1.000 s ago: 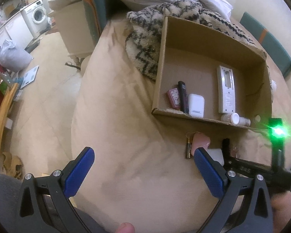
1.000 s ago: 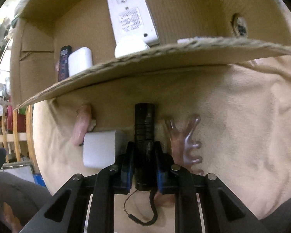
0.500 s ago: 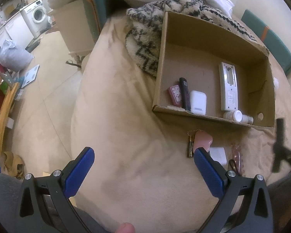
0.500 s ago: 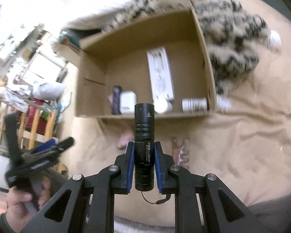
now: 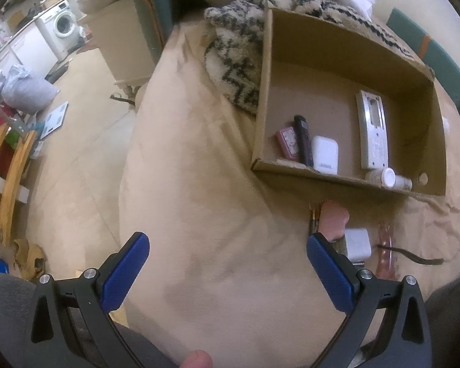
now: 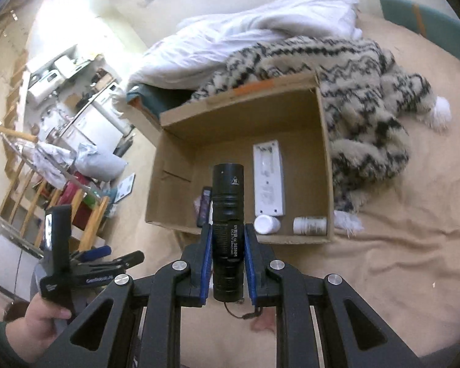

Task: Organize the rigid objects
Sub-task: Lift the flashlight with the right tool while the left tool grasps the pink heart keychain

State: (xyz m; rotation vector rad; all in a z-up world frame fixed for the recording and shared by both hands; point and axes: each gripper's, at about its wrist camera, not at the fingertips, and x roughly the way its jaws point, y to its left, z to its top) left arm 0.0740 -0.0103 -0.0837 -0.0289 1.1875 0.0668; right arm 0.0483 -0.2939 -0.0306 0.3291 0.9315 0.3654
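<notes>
- The right claw is pinching a black flashlight between its blue pads, the barrel pointing straight out past the fingertips, a thin cord dangling from its tail end.
- The flashlight hangs in the air over the near wall of an open cardboard box, which sits on a bed covered by a beige sheet.
- Inside the box, along the near wall, lie a dark slim device, a small pink-red case left of it, and a white earbud-style case just right of it.
- Further right in the box rests a long white remote-like panel, with two white pill bottles lying near its near end.
- The left claw is spread wide with nothing between its blue pads, hovering above the sheet near the box's left corner.
- On the sheet just outside the box's near wall lie a pink rounded object, a white charger block, a thin brass-coloured item and a clear pinkish plastic piece.
- A shaggy black-and-cream zigzag blanket is bunched against the far and right sides of the box, with a white duvet beyond it.
- A hand at the lower left of the right view grips the left tool's handle.
</notes>
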